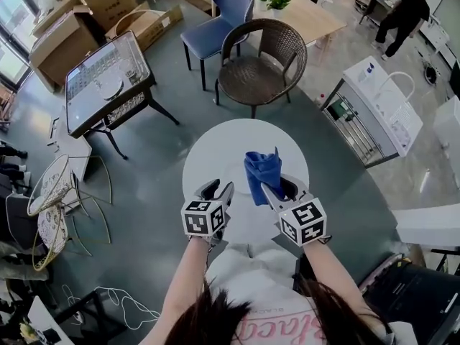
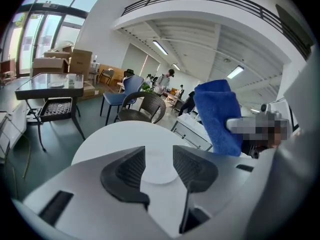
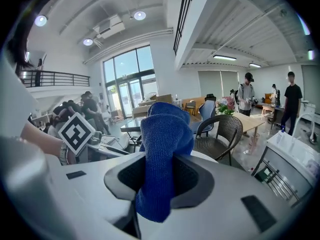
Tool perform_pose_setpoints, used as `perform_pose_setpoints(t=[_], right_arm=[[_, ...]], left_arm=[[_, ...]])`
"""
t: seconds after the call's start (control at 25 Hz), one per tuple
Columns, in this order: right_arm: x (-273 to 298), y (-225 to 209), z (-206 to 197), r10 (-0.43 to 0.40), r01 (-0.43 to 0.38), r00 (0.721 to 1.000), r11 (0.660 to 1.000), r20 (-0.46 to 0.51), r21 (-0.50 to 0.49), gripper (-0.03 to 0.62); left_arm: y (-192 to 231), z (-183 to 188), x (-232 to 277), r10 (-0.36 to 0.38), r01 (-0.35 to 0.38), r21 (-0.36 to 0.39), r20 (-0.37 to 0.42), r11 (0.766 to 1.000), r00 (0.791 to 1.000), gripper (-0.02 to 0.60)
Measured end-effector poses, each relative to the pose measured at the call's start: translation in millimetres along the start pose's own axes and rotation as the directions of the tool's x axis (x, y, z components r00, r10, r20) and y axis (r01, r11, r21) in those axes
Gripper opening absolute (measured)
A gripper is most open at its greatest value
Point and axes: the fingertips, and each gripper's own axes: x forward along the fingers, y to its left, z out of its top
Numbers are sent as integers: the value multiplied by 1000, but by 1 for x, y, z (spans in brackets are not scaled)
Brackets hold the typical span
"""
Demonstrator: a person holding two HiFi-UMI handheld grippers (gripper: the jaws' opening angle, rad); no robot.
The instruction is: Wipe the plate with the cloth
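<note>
Round white desk. A flat round white plate lies near the desk's middle, showing only bare white surface.
Left hand-held gripper: jaws wide apart with nothing gripped. It sits over the desk's near edge, left side, and its own view shows the plate through the jaw gap, beyond the tips and not touched.
Right hand-held gripper: jaws clamped on a blue microfibre cloth. The cloth is bunched between the pads, most of it standing up above the jaws and a short tail hanging below. It's held above the desk, over the right part near the plate. Can't tell if the cloth touches the plate.
Brown cardboard boxes are on the floor, well past the desk's far left edge. Their contents aren't visible.
</note>
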Motion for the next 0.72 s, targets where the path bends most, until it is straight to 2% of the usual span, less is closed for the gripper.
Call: perform_pose_setpoints(t=[0.32,0.48,0.72], right_arm=[[34,-2,-44,8,-2,996,998,-93,64,133],[42,-7,-53,7,2,994,996,-105,86,133],[46,-15,-71,-2,18,992,992,-126,124,133]], left_arm=[[47,-44,50,32,-46,-178,-77,983,996,170],[68,-58,70,76,-98,-233,-102,967,992,170],[71,-73,94,76,-109,-271,-129,956,989,170]])
